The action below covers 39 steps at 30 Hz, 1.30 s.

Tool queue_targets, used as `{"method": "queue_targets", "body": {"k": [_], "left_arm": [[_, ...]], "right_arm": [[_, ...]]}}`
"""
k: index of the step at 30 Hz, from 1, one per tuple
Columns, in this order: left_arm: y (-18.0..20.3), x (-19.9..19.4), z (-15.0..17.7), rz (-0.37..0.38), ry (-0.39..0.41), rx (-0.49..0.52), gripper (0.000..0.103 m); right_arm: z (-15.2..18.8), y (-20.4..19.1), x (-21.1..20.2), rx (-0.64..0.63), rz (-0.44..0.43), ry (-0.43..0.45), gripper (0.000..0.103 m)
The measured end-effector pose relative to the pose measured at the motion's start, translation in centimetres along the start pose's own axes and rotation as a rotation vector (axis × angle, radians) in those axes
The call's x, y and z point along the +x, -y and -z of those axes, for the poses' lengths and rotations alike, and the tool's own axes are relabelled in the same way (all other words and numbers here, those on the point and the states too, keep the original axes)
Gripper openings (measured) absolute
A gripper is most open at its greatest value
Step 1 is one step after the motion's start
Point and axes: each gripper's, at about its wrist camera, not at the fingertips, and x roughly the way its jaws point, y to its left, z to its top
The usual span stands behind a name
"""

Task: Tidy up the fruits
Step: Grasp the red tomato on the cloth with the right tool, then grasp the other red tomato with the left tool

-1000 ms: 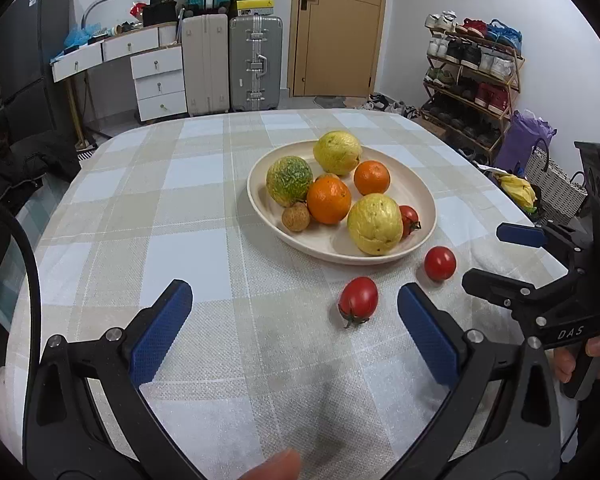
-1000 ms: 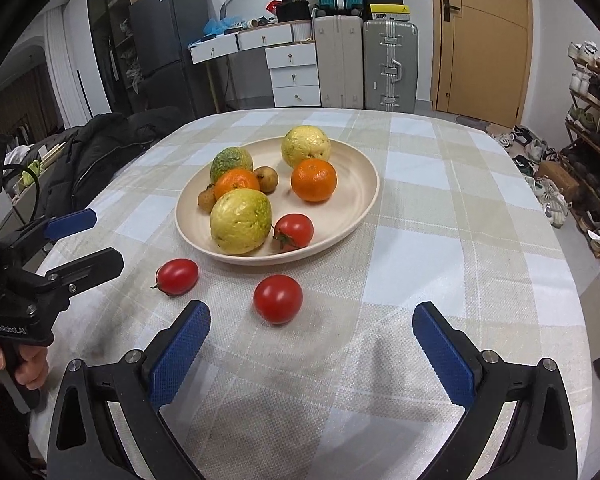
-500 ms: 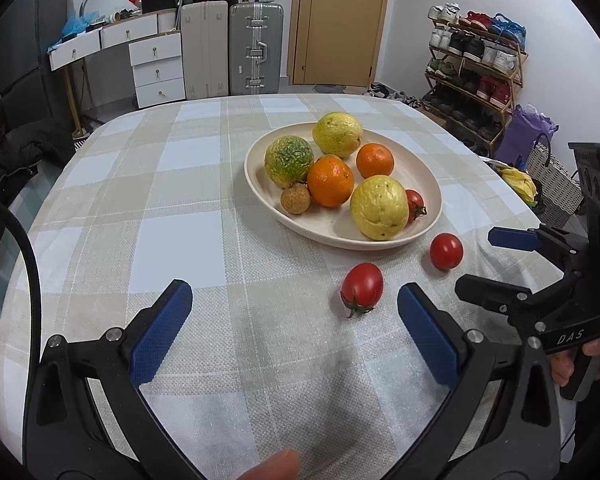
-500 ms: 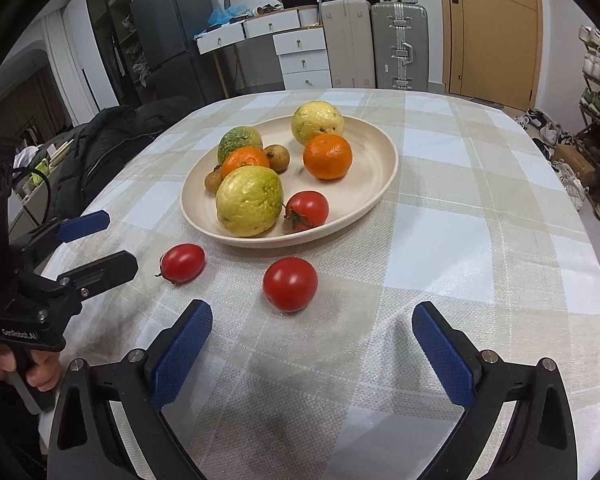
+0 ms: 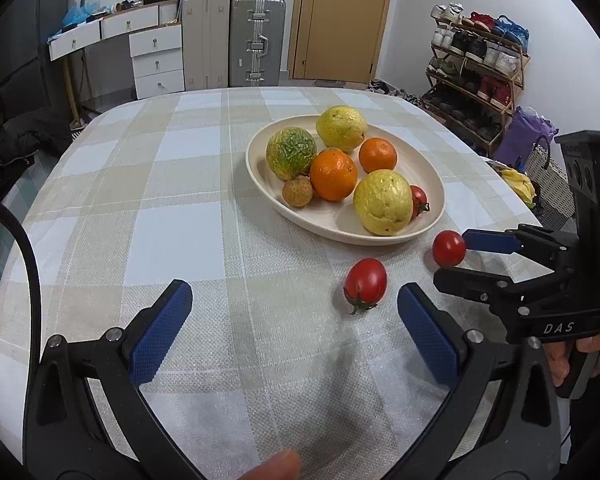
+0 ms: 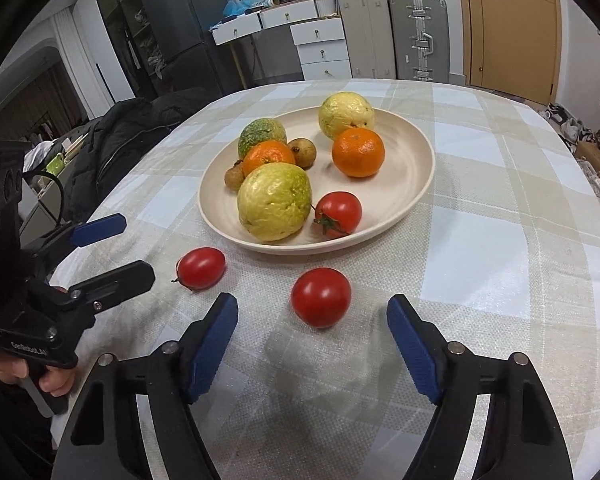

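Observation:
A cream plate (image 5: 260, 168) (image 6: 420, 184) on the checked tablecloth holds yellow and green fruits, two oranges, small brown fruits and one tomato (image 6: 337, 213). Two tomatoes lie on the cloth in front of it. The round tomato (image 6: 321, 297) (image 5: 449, 248) sits just ahead of my right gripper (image 6: 312, 306) (image 5: 453, 258), in line with the gap between its tips. The jaws are closing and the pads stand clear of it. The oval tomato (image 5: 365, 282) (image 6: 201, 268) lies just beyond my left gripper's right fingertip. That left gripper (image 5: 292, 296) (image 6: 136, 246) is open and empty.
A dark jacket (image 6: 120, 148) hangs beside the table on the left. Suitcases (image 5: 256, 40), white drawers (image 5: 156, 60) and a door (image 5: 336, 20) stand along the far wall, with a shoe rack (image 5: 476, 76) at the right. A hand (image 6: 44, 376) grips each tool.
My right gripper's jaws have narrowed, and it has come closer to the round tomato. The left gripper stays wide open and has barely shifted.

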Motion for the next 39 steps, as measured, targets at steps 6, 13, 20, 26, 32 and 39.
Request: {"method": "queue_targets", "body": {"k": [6,13,20,26,32,39], "left_arm": [[0.0,0.0,0.0,0.002,0.001,0.0,0.103],[0.0,0.1,-0.1,0.002,-0.004,-0.002,0.103],[0.0,0.1,-0.1,0.003,-0.004,-0.002,0.103],[0.0,0.1,0.0,0.003,-0.006,-0.002,0.103],[0.0,0.4,0.1,0.01,-0.013,-0.008,0.103],[0.5,1.4,0.2,0.007,-0.044,-0.006,0.103]], "right_arm": [[-0.1,-0.4,0.3,-0.01,-0.01,-0.005,0.064],[-0.2,-0.5,0.4,-0.011,-0.01,-0.004,0.057],[0.0,-0.5,0.3,-0.016,0.015,0.001,0.044],[0.1,0.1,-0.1,0.022,-0.003,0.01,0.031],[0.7,-0.1,-2.0,0.028,-0.017,0.053,0.03],[1.4,0.1,-2.7,0.036,-0.021,0.068,0.03]]}}
